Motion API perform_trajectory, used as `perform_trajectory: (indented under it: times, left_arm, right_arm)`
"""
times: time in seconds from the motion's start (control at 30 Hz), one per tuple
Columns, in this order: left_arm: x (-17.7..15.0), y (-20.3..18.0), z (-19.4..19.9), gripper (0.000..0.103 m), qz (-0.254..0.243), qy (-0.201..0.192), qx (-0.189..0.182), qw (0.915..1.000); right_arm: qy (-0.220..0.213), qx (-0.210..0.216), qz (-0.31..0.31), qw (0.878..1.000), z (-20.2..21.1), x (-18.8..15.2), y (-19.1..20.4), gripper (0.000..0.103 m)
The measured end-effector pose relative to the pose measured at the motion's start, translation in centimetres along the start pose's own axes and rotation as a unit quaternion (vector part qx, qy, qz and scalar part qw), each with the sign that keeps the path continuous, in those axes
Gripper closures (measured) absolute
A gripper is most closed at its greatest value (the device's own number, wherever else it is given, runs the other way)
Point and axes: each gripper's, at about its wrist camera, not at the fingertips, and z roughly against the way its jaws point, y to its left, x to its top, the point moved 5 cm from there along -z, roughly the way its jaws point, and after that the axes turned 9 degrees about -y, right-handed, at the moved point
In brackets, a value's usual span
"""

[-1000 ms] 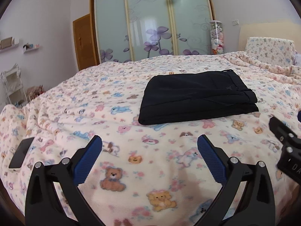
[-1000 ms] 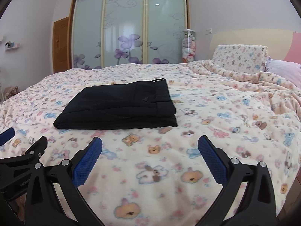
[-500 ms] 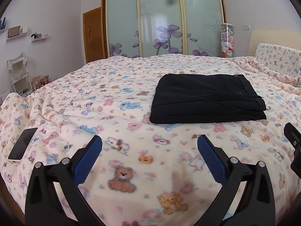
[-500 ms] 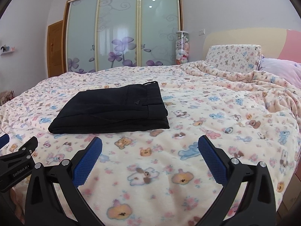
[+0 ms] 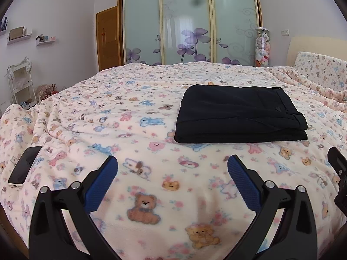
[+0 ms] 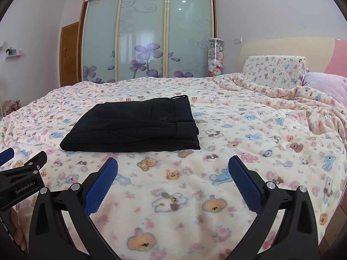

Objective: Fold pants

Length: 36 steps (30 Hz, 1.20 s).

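Pants (image 5: 238, 114) folded into a flat black rectangle, lying on the bedspread (image 5: 134, 130) at 1 o'clock from the left gripper (image 5: 172, 169) and 11 o'clock from the right gripper (image 6: 173, 171). Long axis runs 9-to-3 across both views; waistband end points to 3, toward the pillow (image 6: 275, 69). Both grippers spread wide, holding nothing, hovering clear of the pants. Bedspread is teddy-bear-print fleece. Phone (image 5: 25, 164) at 9 o'clock near the bed edge. Frosted floral wardrobe doors (image 5: 188, 21) at 12, wooden door (image 5: 107, 39) at 11.

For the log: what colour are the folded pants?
Black pants, clearest in the right wrist view.
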Motion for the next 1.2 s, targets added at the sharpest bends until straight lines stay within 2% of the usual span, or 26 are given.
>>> perform_trajectory:
  times: [1.2]
  left_arm:
    - [-0.19, -0.48, 0.03, 0.002, -0.009, 0.000, -0.012, 0.9999]
  right_arm:
    - [0.005, 0.001, 0.001, 1.000, -0.14, -0.19, 0.20, 0.001]
